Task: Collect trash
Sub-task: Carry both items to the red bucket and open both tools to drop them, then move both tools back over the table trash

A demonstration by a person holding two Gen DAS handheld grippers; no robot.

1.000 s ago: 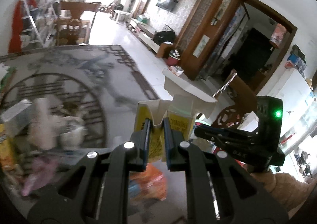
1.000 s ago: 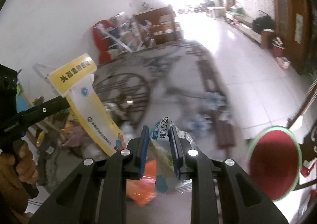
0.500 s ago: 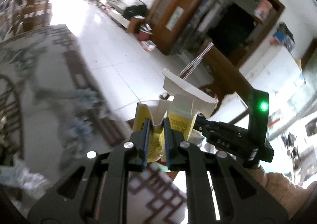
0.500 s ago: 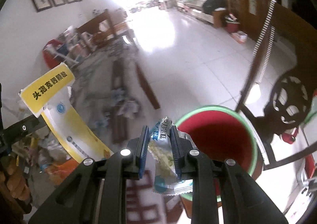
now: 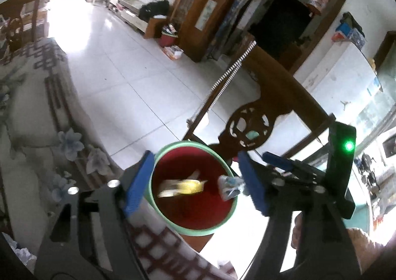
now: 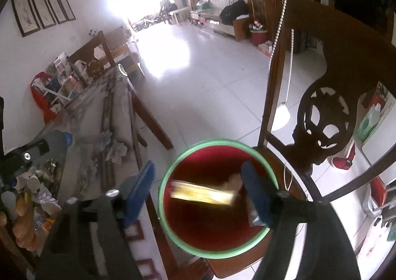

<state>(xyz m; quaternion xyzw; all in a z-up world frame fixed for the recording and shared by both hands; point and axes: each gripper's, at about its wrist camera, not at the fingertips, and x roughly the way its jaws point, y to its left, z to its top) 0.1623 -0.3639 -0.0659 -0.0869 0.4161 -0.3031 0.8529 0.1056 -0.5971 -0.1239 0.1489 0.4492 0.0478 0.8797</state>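
Red bin (image 5: 195, 228) with green rim, directly under both grippers. Yellow carton (image 5: 183, 187) and small foil wrapper (image 5: 229, 187) dropping into it, blurred, touching neither gripper. Left gripper (image 5: 195, 188) and right gripper (image 6: 198, 193) jaws just opened wide, nothing between them. Trash likely light and crushable: pinch flat faces or a crimped edge, gentle squeeze. More litter (image 6: 37, 195) on counter (image 6: 81, 131) at left. Carved chair back (image 6: 321, 116) close beside bin: probably retreat up, then left over counter edge.
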